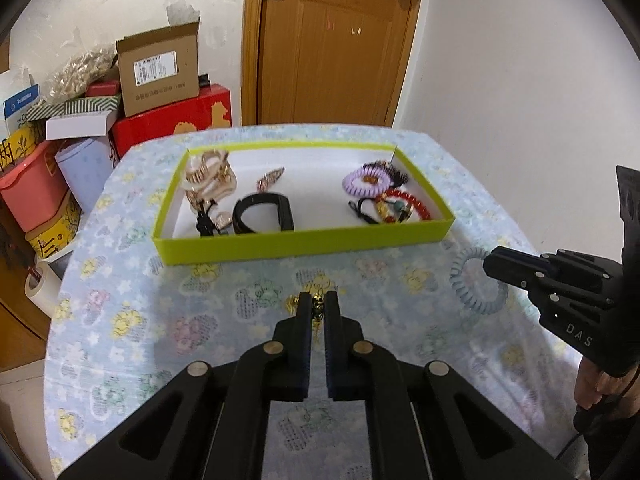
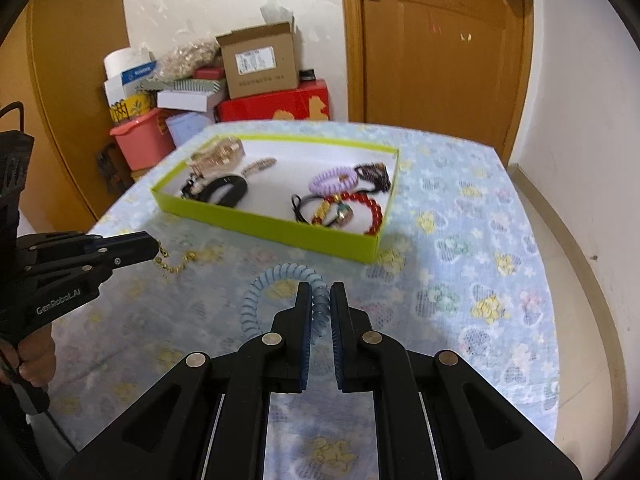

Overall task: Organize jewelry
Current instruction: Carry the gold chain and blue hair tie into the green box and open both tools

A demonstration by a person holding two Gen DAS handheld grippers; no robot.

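A lime-green tray (image 1: 304,242) (image 2: 280,234) sits on the flowered tablecloth and holds hair clips, a black band, a purple coil tie (image 1: 366,184) and a red bead bracelet (image 1: 416,204). My left gripper (image 1: 319,304) is shut on a gold chain (image 1: 318,306), which hangs from its tips in the right wrist view (image 2: 176,262). My right gripper (image 2: 320,300) is shut on a pale blue coil hair tie (image 2: 276,292), also seen in the left wrist view (image 1: 474,284). Both are in front of the tray.
Cardboard and red boxes (image 1: 168,92) and a pink bin (image 1: 28,196) are stacked beyond the table's far left. A wooden door (image 1: 332,40) stands behind. The table edge (image 2: 552,280) drops off at the right.
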